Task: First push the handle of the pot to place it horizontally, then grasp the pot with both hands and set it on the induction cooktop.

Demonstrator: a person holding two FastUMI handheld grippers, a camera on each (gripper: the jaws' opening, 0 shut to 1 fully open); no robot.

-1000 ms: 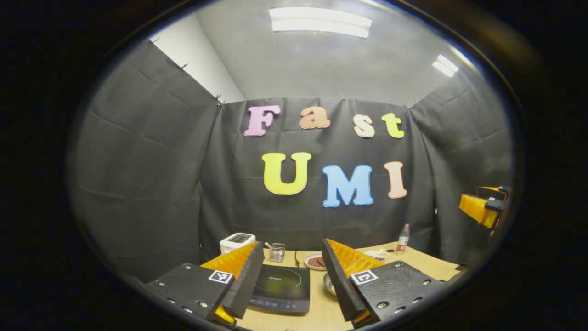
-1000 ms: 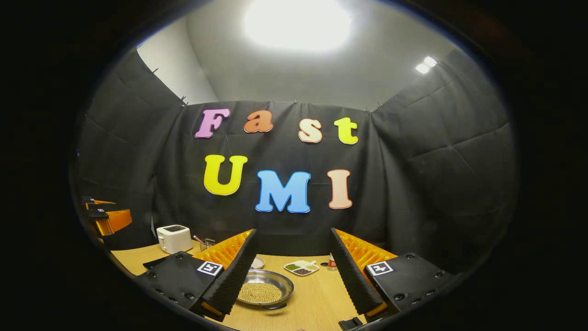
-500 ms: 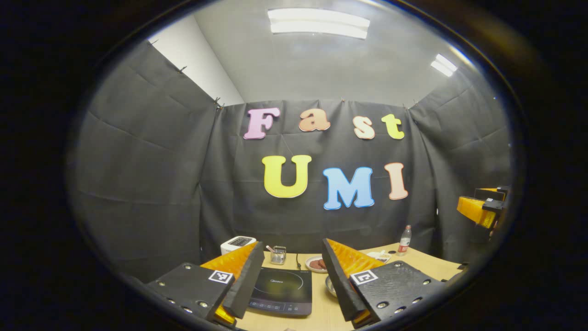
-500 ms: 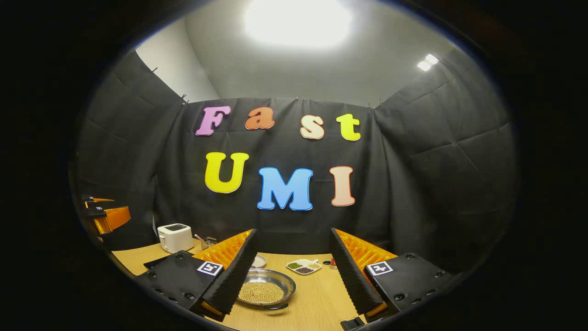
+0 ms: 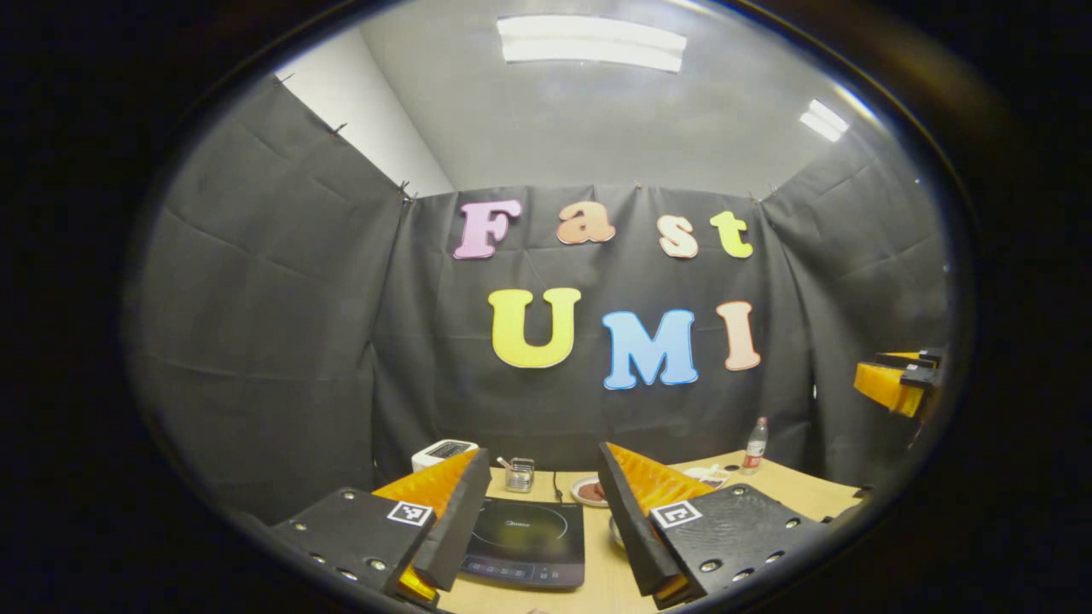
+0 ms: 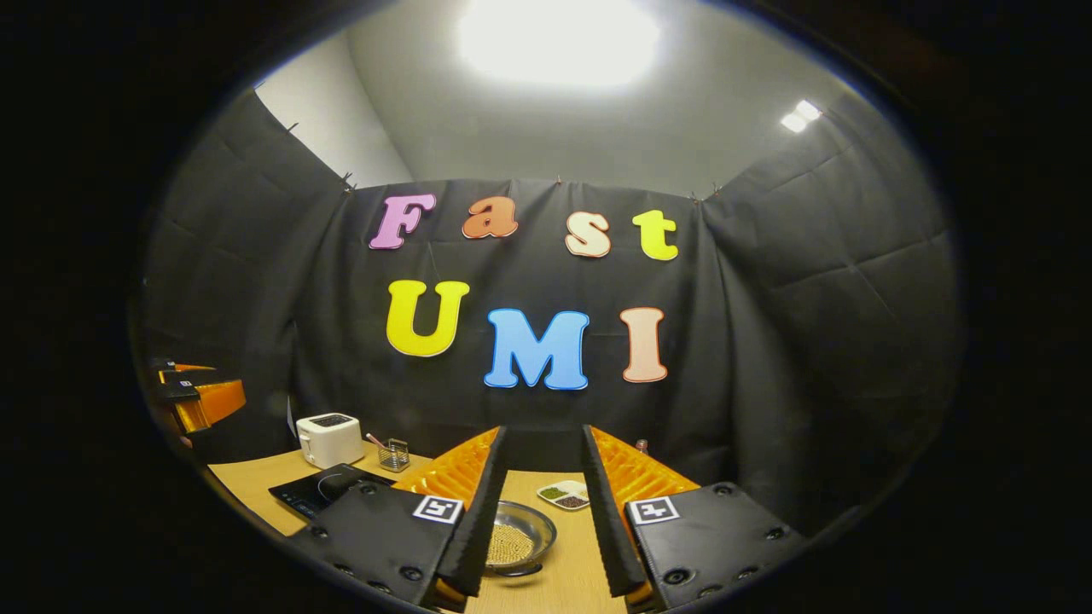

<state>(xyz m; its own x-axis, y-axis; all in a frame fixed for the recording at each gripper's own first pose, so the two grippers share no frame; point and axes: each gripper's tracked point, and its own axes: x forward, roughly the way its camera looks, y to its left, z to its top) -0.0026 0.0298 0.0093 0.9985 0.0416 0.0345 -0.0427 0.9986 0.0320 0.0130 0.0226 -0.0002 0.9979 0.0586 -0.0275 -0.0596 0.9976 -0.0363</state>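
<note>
Wooden table [image 6: 589, 580], pot [image 6: 516, 541], induction cooktop [image 5: 529, 541]

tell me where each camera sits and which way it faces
Left gripper view: rides the left gripper, facing the back wall over the cooktop; the right gripper shows far right.
Right gripper view: rides the right gripper, facing the same wall over the pot; the left gripper shows far left.
Shared: toaster, cooktop, table.
</note>
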